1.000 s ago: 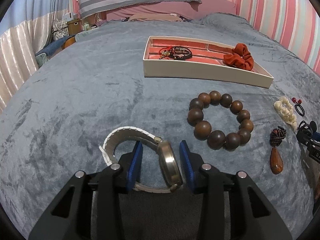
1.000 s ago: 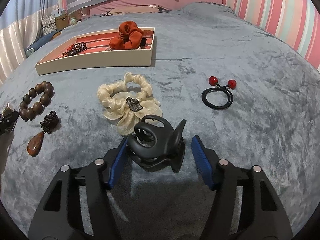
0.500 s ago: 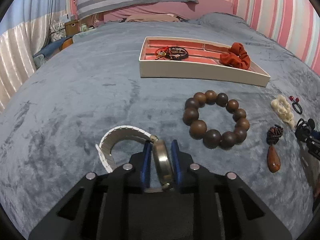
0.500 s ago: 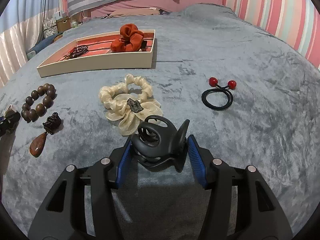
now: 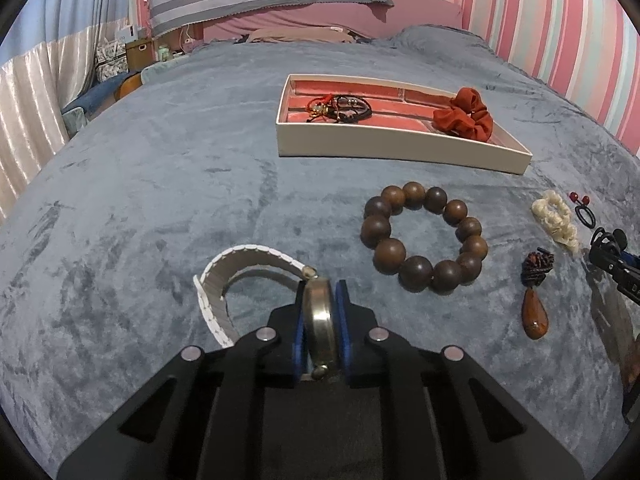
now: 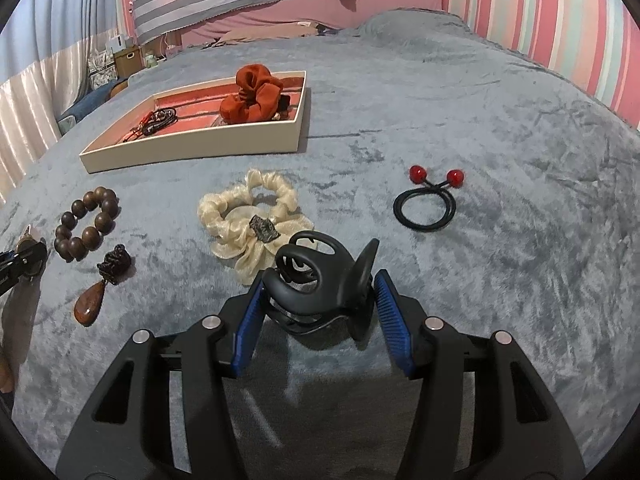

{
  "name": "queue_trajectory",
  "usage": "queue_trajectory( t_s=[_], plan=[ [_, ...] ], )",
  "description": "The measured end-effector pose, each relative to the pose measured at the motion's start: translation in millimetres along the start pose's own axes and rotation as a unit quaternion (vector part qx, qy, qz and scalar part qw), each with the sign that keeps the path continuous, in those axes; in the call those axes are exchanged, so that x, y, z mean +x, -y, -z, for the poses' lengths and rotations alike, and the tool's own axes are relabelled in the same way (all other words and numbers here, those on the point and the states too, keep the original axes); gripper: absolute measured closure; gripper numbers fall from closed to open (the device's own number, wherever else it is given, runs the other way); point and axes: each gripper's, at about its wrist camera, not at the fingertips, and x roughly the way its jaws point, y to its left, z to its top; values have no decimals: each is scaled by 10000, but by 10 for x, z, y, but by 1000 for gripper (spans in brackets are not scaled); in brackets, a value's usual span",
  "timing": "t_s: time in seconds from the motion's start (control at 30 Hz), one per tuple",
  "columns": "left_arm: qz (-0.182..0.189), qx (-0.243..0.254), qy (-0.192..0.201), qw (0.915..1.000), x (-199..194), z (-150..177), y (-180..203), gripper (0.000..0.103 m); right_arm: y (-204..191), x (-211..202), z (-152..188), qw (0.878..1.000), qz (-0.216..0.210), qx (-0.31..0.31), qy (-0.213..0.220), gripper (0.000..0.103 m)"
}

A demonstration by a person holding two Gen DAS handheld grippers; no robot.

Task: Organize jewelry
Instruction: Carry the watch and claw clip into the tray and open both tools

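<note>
My left gripper (image 5: 320, 324) is closing, pads clamped on the watch (image 5: 318, 320) case. My right gripper (image 6: 320, 308) clamps the black hair claw (image 6: 320, 280) on the blanket (image 6: 480, 120).

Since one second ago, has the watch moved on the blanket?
No. The watch keeps its place beside the wooden bead bracelet; only the left hand-held gripper is closing onto it.

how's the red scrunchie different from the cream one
The red scrunchie lies inside the tray; the cream scrunchie lies on the grey blanket in front of it. The red one is plain, the cream one bears a dark ornament. Both are ruffled fabric loops, and no gripper touches either.
</note>
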Motion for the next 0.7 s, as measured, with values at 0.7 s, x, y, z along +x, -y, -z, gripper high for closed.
queue_trajectory(
  t_s=[0.7],
  plan=[
    [241,231,426,9985,-223,-1083,61,89,-64,-149,-1132,9986,-304,-19,423,49]
  ],
)
